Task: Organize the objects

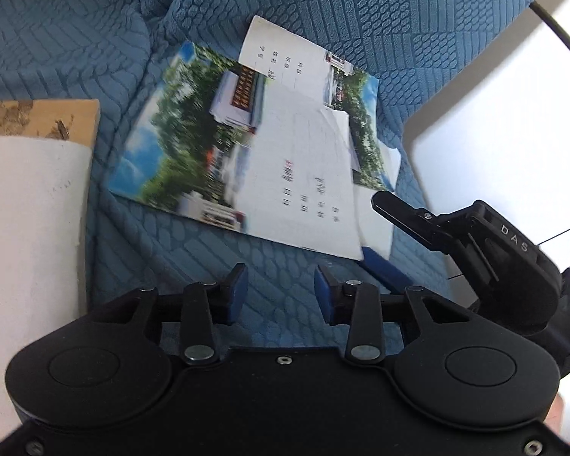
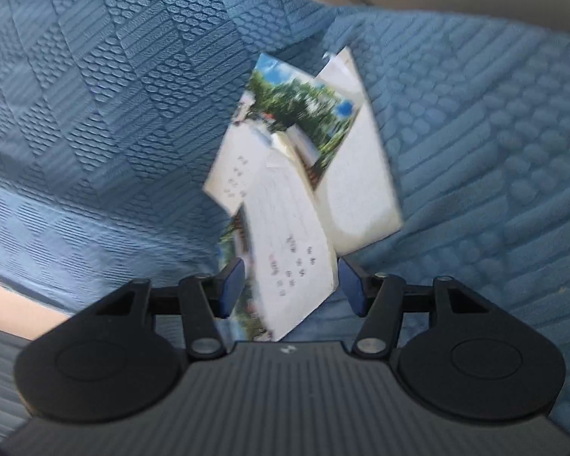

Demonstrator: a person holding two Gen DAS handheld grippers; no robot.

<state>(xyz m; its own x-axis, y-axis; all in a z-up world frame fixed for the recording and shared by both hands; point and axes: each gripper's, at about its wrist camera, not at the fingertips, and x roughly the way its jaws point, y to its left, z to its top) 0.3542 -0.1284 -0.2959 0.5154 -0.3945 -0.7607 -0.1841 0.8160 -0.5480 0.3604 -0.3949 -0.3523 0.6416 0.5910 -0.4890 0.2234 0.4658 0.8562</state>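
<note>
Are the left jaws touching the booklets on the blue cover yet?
Apart. The left wrist view shows the left gripper with its jaws parted over bare blue cover, a strip of fabric showing between its pads and the near edge of the booklets.

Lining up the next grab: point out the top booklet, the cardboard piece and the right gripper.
Top booklet (image 1: 304,174): left wrist view, on its white cover by the print.
Cardboard piece (image 1: 38,119): left wrist view, on its brown face.
Right gripper (image 2: 290,285): right wrist view, midway between its blue fingertips.
</note>
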